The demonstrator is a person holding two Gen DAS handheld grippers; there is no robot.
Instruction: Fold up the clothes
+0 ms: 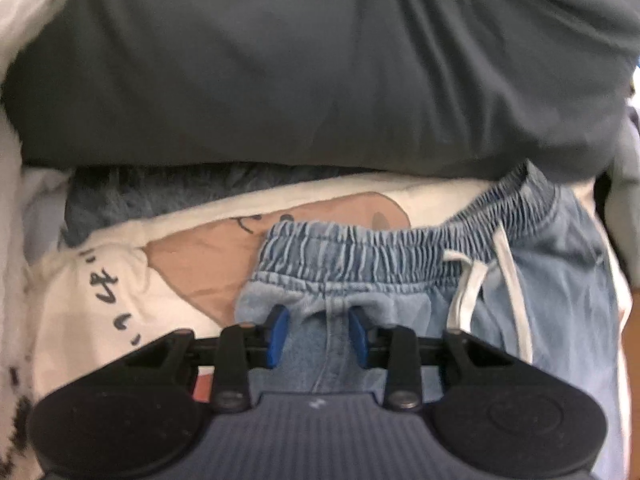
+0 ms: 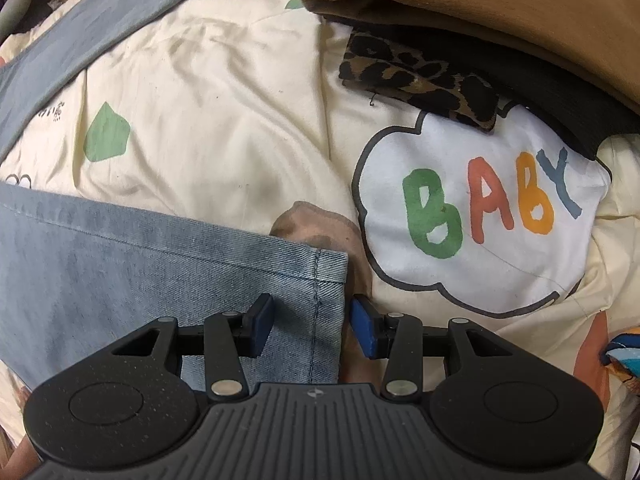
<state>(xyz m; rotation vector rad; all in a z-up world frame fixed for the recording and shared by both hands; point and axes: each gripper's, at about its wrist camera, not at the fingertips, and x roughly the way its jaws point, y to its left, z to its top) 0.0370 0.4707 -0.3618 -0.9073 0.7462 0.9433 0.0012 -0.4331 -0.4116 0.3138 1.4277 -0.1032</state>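
Observation:
Light-blue jeans [image 1: 556, 264] with an elastic waistband [image 1: 360, 248] and a white drawstring [image 1: 468, 288] lie on a printed cream bedcover [image 1: 120, 280]. My left gripper [image 1: 319, 330] stands just below the waistband. Its blue pads [image 1: 280, 328] are apart, and the denim's centre seam runs between them without being pinched. In the right wrist view the jeans' leg end [image 2: 160, 264] lies flat, its stitched hem [image 2: 320, 300] running down between the jaws. My right gripper [image 2: 312, 326] points down, open, straddling that hem edge. One pad [image 2: 262, 324] is over the denim, the other over the bedcover [image 2: 224, 128].
A big dark-grey pillow [image 1: 320, 64] fills the space beyond the waistband, with blue fluffy fabric [image 1: 132, 196] under it. Near the leg end lie a leopard-print piece [image 2: 416, 80], a brown garment [image 2: 480, 4] and a grey-blue strip [image 2: 100, 28]. A "BABY" cloud print [image 2: 480, 208] is on the cover.

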